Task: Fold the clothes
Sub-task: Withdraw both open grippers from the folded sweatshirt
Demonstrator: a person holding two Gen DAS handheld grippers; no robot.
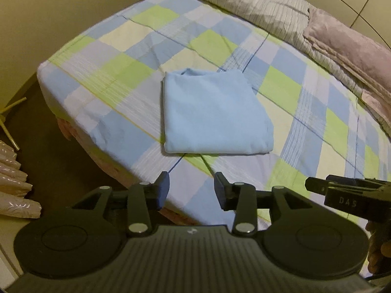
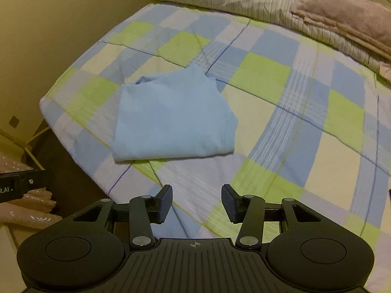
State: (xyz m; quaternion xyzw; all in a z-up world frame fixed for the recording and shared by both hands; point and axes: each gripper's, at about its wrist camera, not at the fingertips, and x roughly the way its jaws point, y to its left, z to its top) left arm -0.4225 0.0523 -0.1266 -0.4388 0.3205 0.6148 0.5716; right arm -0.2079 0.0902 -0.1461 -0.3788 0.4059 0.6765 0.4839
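Note:
A light blue garment [image 1: 212, 114] lies folded into a neat rectangle on the checked bedsheet [image 1: 117, 78], near the bed's front corner. It also shows in the right wrist view [image 2: 171, 117]. My left gripper [image 1: 191, 186] is open and empty, held back above the bed's front edge, short of the garment. My right gripper [image 2: 196, 199] is open and empty, also held back above the sheet [image 2: 281, 112], with the garment ahead and to its left. The right gripper's body shows in the left wrist view [image 1: 347, 195] at the right edge.
A striped pillow [image 1: 244, 2] and a folded pink blanket [image 1: 349, 56] lie along the bed's far side. Walls stand at the left and the back. Pink fabric [image 1: 14, 190] lies on the floor at the left, beside the bed's corner [image 1: 46, 73].

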